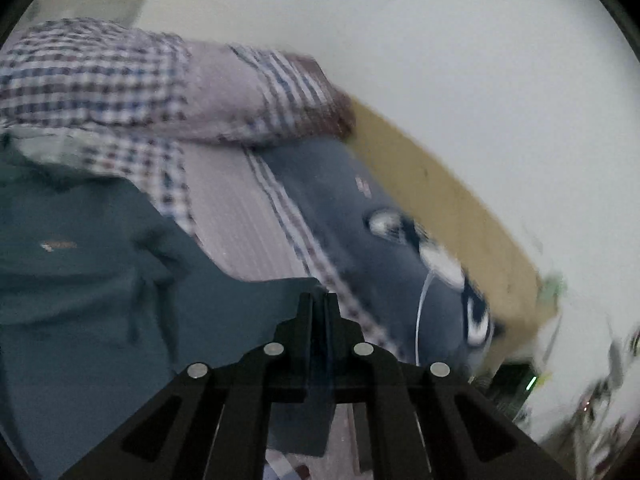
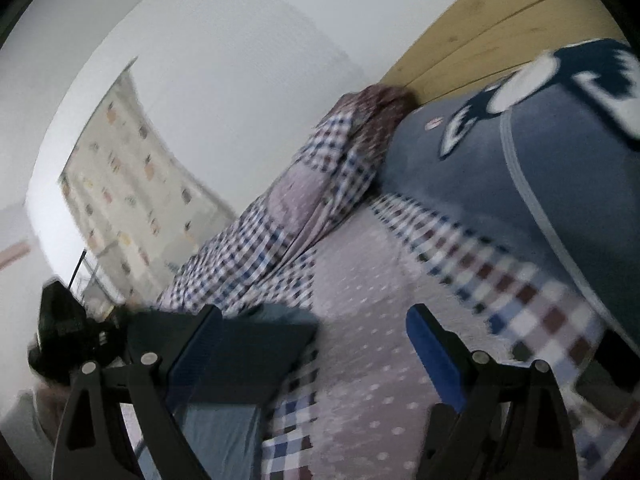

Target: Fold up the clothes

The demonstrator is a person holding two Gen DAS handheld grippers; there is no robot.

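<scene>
Showing only rightward, a curtain (image 2: 120, 184) hangs beyond the bed (image 2: 360, 280).

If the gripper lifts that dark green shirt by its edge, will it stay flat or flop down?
Probably flop. The dark green shirt already lies in soft wrinkles on the bed, so it looks limp. The left gripper pinches only an edge, so the rest would likely hang and drag. It seems light.

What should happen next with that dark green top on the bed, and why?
Probably bring the open right gripper onto the free edge of the dark green top and close. The left gripper looks shut on the cloth, so one side seems held while the other lies loose.
</scene>
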